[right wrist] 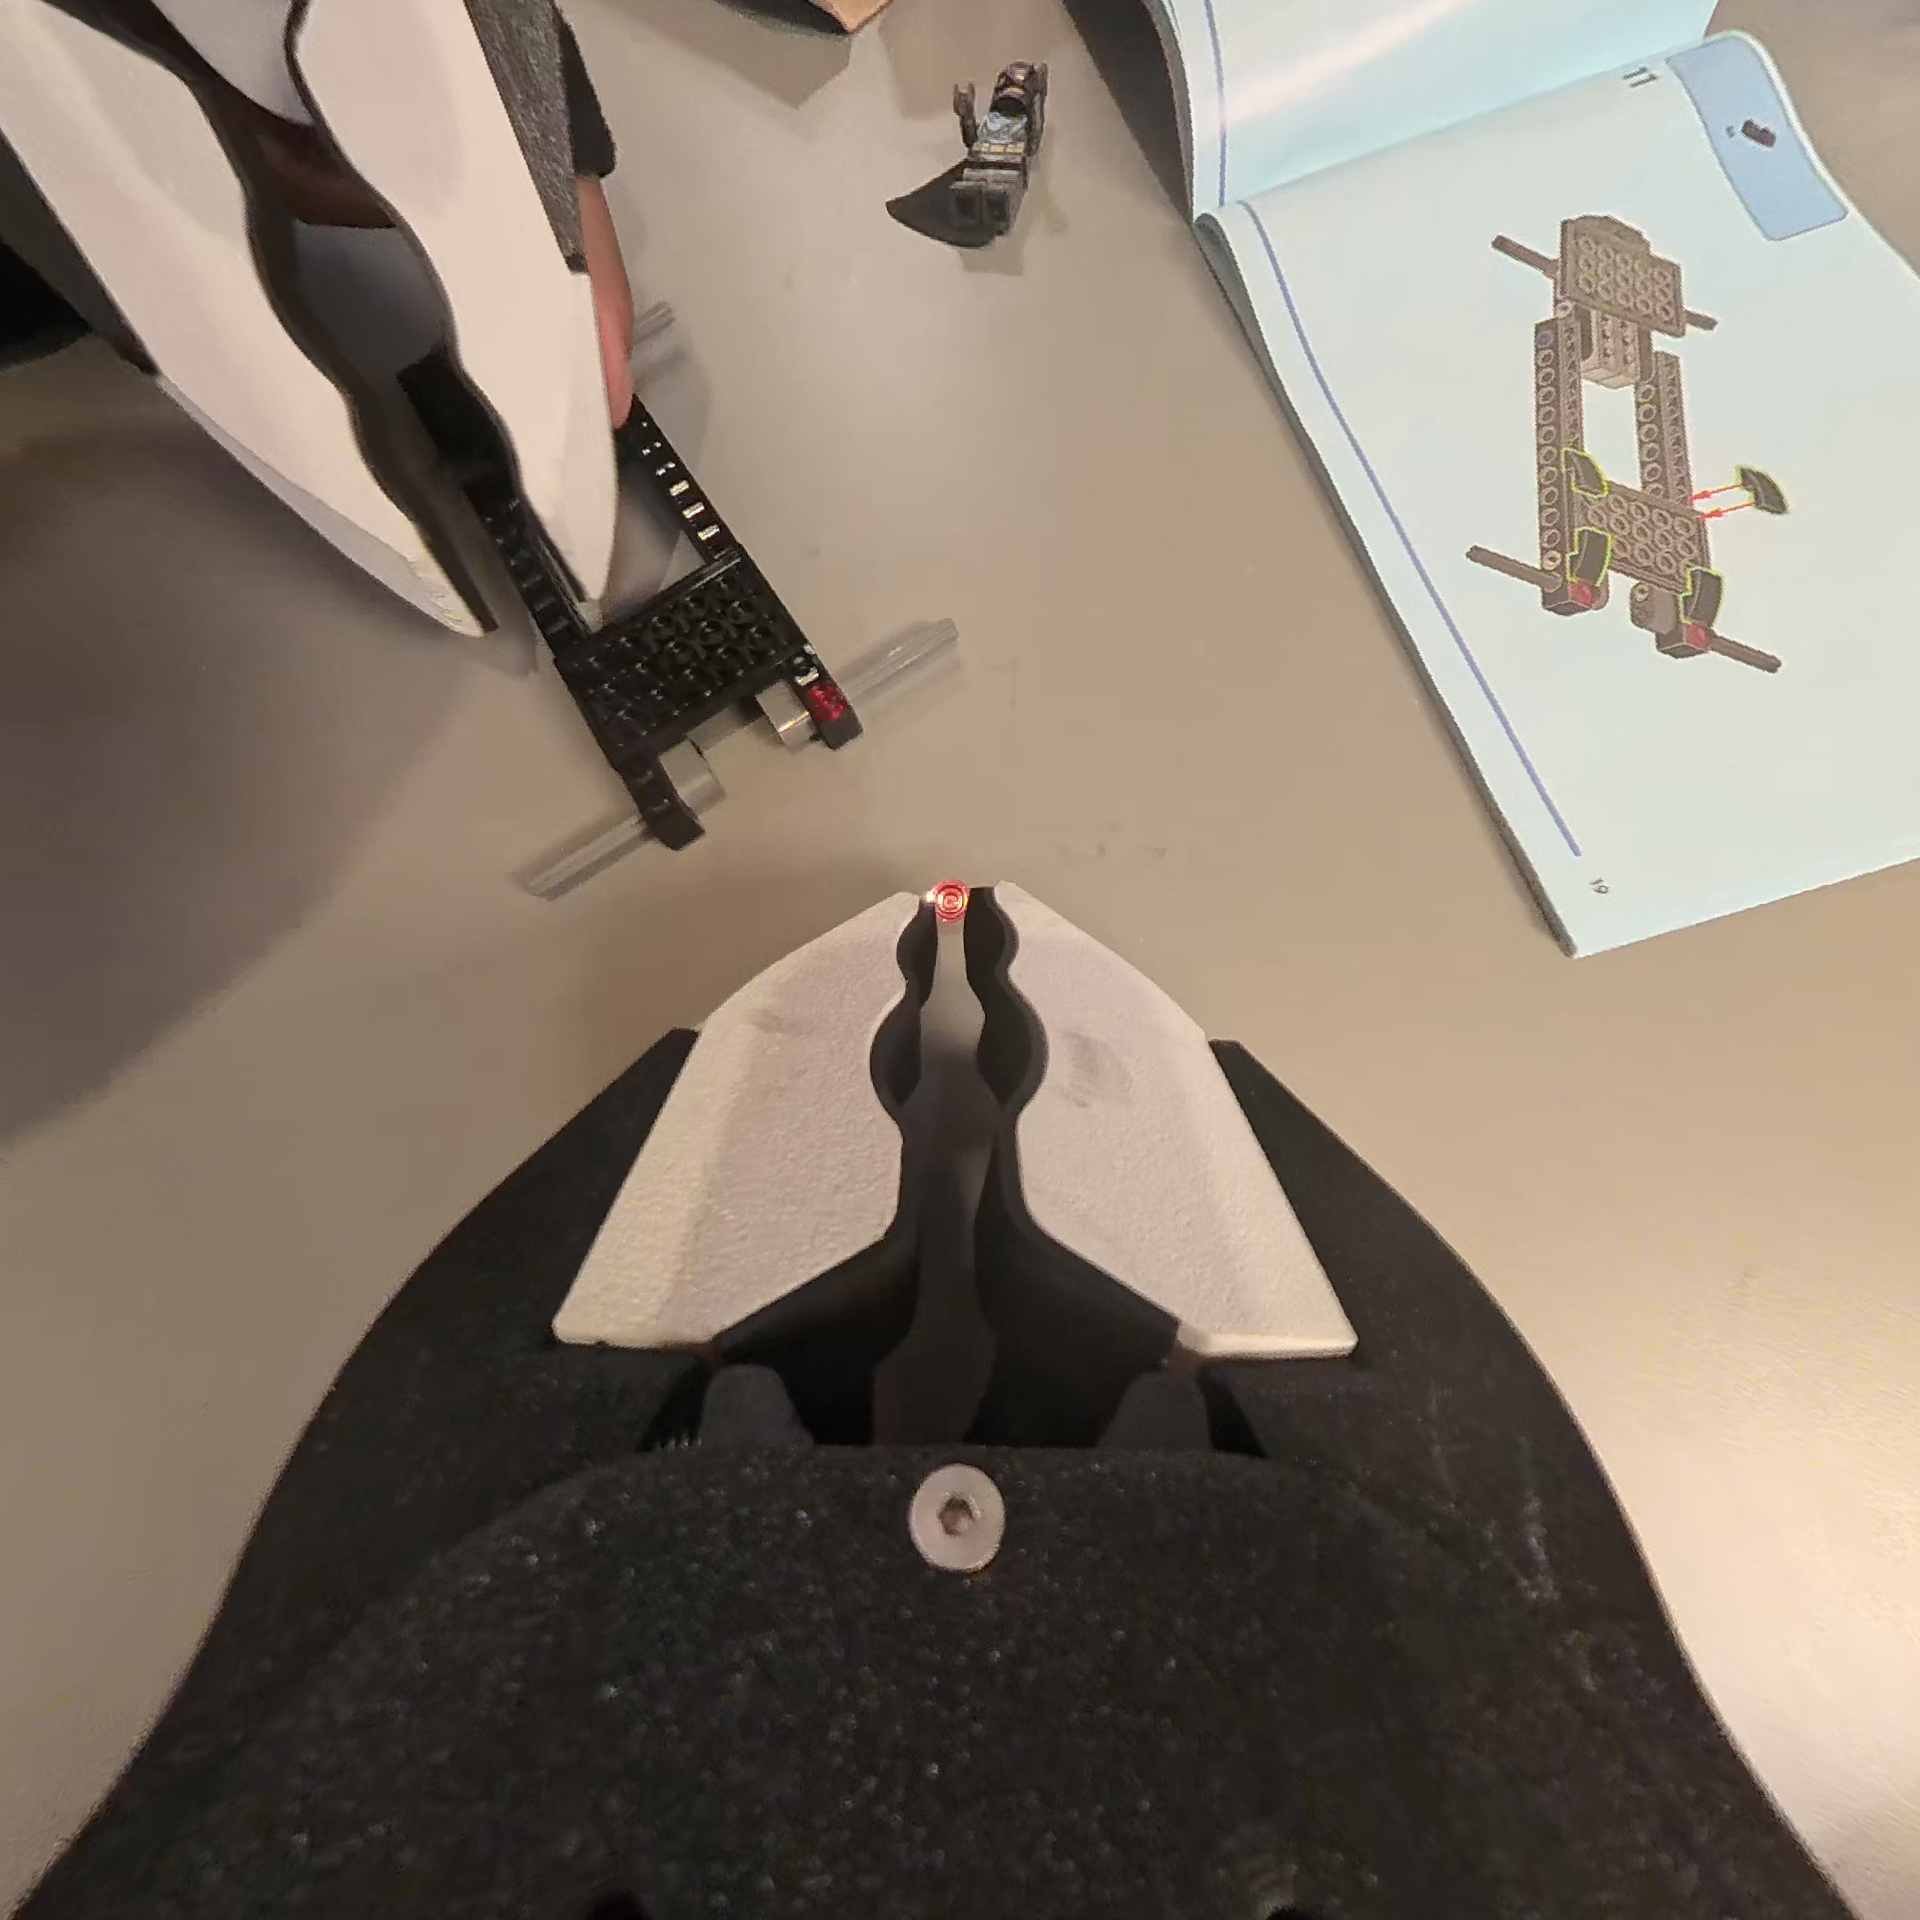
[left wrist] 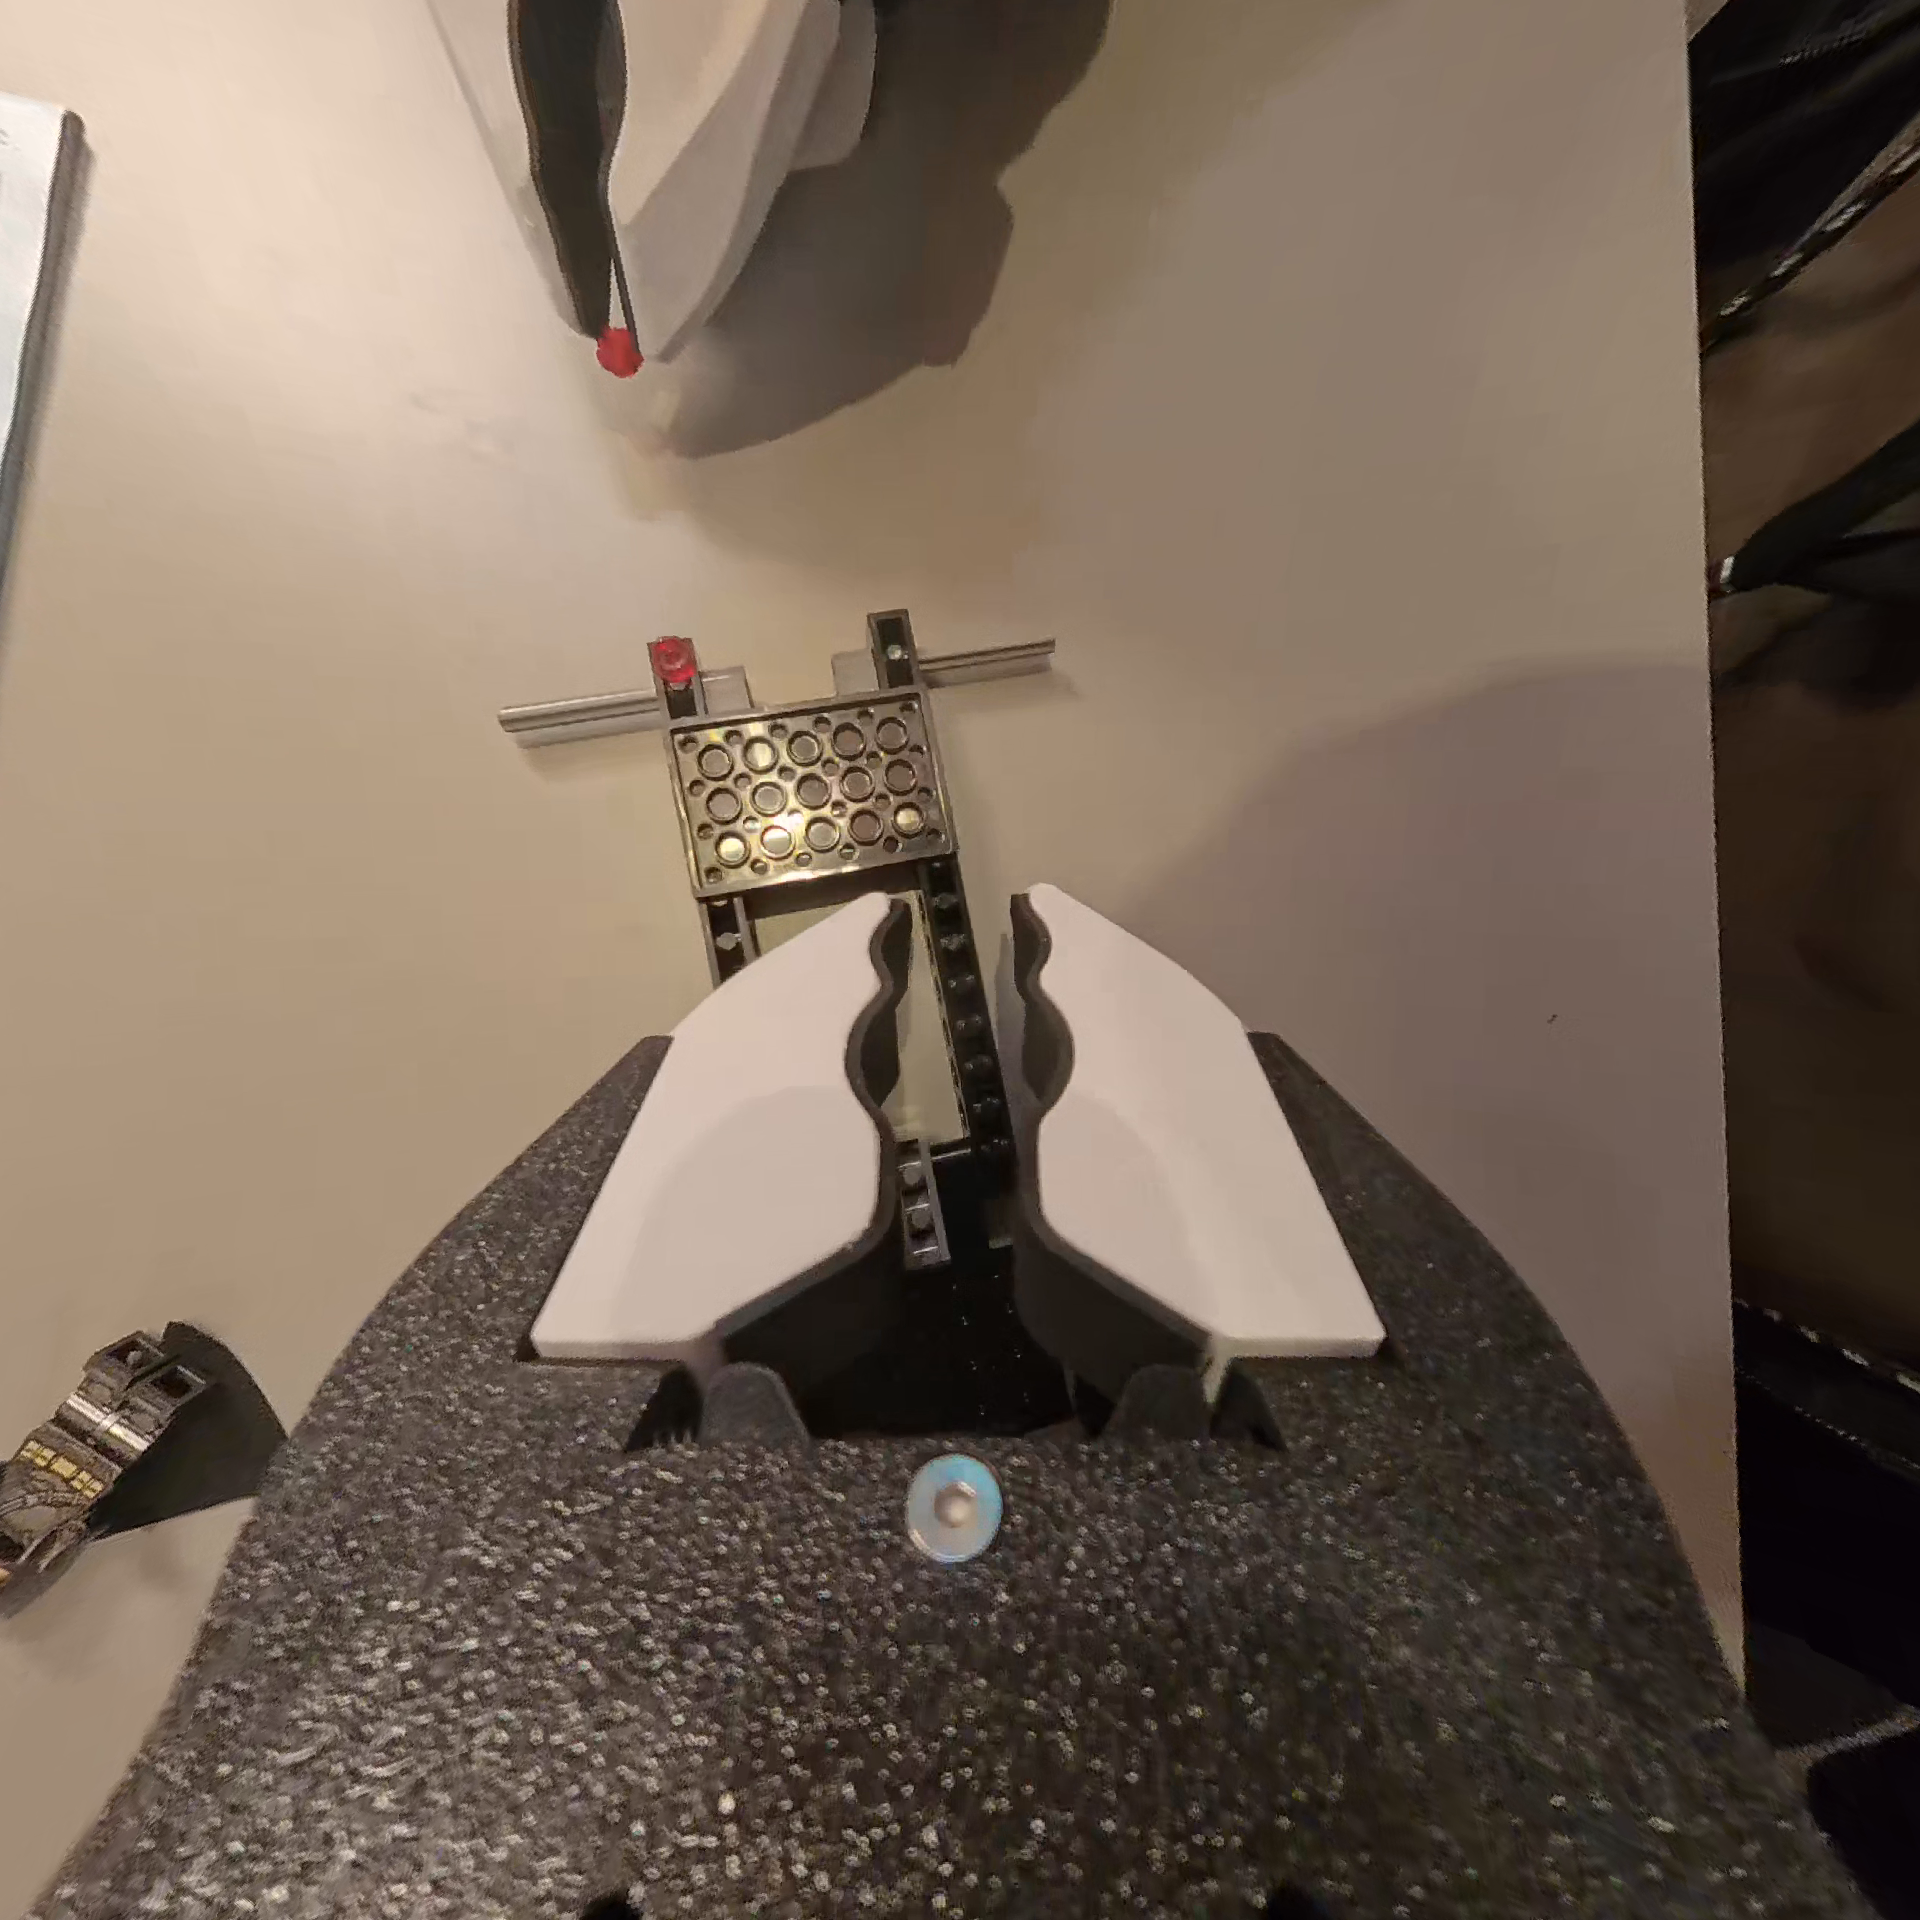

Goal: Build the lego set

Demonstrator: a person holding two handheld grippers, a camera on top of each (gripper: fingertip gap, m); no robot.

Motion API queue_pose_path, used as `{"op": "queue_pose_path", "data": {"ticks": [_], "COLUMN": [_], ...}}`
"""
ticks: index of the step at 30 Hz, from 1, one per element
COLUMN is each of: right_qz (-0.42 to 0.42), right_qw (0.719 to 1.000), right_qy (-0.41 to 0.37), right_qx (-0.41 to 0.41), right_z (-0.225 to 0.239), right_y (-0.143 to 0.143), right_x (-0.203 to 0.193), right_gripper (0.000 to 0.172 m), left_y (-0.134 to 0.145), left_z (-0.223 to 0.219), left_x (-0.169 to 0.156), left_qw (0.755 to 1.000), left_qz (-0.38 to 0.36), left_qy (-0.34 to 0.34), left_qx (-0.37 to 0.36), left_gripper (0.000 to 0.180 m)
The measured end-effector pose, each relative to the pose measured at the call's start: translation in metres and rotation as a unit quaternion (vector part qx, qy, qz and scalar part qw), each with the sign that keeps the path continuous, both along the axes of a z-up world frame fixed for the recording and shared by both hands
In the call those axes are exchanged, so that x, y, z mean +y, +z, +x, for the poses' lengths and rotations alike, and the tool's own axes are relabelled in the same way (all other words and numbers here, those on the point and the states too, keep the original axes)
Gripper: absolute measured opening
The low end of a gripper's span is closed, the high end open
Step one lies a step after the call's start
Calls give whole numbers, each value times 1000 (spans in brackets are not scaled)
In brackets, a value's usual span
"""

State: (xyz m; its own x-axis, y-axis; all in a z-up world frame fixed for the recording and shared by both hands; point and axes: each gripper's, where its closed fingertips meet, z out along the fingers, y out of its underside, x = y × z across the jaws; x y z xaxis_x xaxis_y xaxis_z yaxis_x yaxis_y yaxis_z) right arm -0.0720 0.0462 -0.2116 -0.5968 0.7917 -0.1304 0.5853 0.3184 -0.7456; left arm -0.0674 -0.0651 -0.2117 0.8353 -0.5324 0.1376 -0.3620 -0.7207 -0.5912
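A black brick frame [left wrist: 816, 795] with a holed plate and grey axles [left wrist: 582, 717] lies on the beige table [left wrist: 1351, 520]. A red round stud [left wrist: 673, 661] sits on its far left corner. My left gripper [left wrist: 961, 909] is open. It straddles the frame's right beam [left wrist: 966, 997], and table shows between the beam and each pad at the tips. My right gripper [right wrist: 951, 896] is shut on a small red round stud [right wrist: 951, 902] at its fingertips, above the table near the frame [right wrist: 686, 655]. The left wrist view shows that held stud [left wrist: 619, 351] too.
A small dark caped figure [right wrist: 997, 135] lies on the table; it also shows in the left wrist view [left wrist: 94, 1444]. An open instruction booklet [right wrist: 1455, 416] lies at the right. The table's edge [left wrist: 1704, 727] runs along the right, with dark things beyond it. Across from one pair of fingers to the other is roughly 11 cm.
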Motion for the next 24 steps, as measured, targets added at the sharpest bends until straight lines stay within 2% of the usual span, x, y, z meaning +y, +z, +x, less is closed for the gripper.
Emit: {"op": "queue_pose_path", "data": {"ticks": [8,24], "right_qz": [-13,5], "right_qw": [1000,997], "right_qy": [21,79], "right_qx": [8,24], "right_z": [4,14], "right_y": [4,10], "right_x": [-13,-47], "right_gripper": [6,6], "left_y": [-12,-15], "left_z": [-3,0], "left_x": [0,5], "left_qw": [999,993], "left_qz": [-18,-5], "left_qy": [6,0], "left_qx": [42,121], "left_gripper": [19,19]}}
